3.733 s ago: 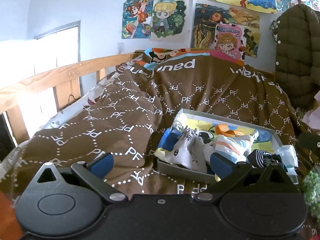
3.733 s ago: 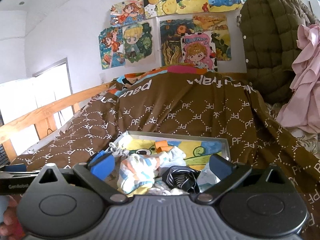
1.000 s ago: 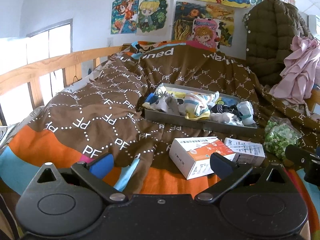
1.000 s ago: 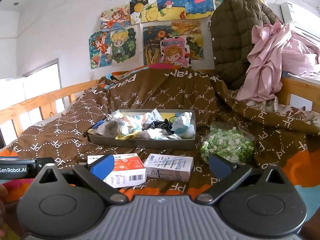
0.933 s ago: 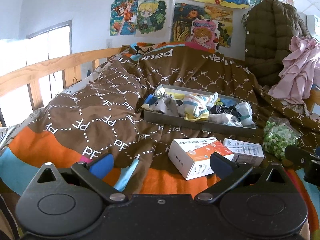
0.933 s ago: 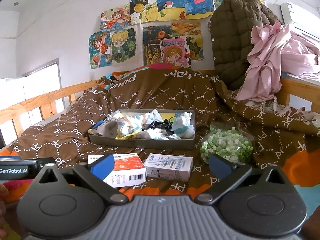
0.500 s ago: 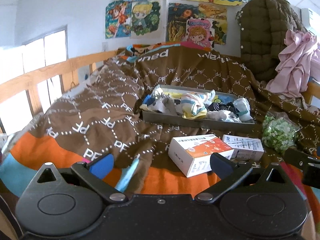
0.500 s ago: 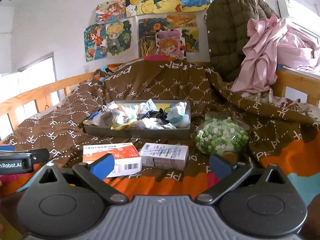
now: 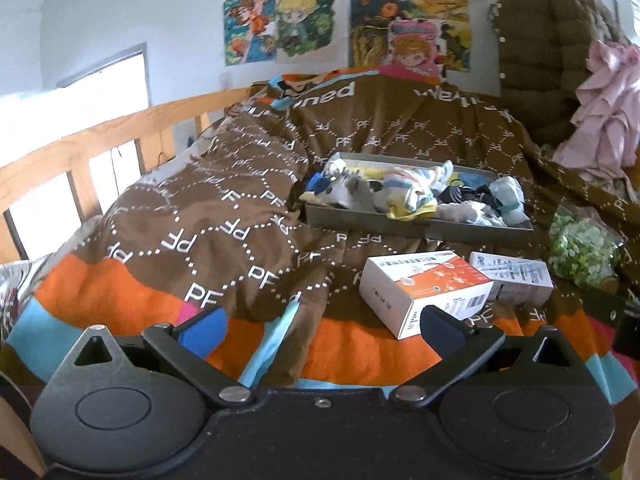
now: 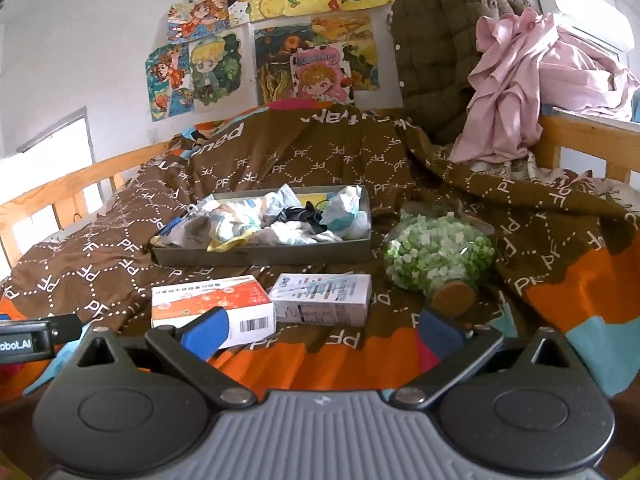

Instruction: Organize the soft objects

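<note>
A grey tray (image 9: 420,227) (image 10: 260,254) sits on the brown blanket in the middle of the bed. It holds a heap of socks and small cloths (image 9: 404,194) (image 10: 276,216): grey, striped, yellow, black and pale blue. My left gripper (image 9: 322,330) is open and empty, held back near the foot of the bed. My right gripper (image 10: 320,330) is open and empty too, just short of the boxes. Both are well away from the tray.
An orange-and-white box (image 9: 424,292) (image 10: 212,304) and a white box (image 9: 512,278) (image 10: 324,298) lie in front of the tray. A corked jar of green pieces (image 10: 438,258) (image 9: 582,248) lies to the right. A wooden rail (image 9: 100,140) runs on the left. A pink cloth (image 10: 532,92) hangs at the right.
Both grippers have pulled back from the tray toward the foot of the bed, so the boxes and the jar came into view. Both stayed open and empty.
</note>
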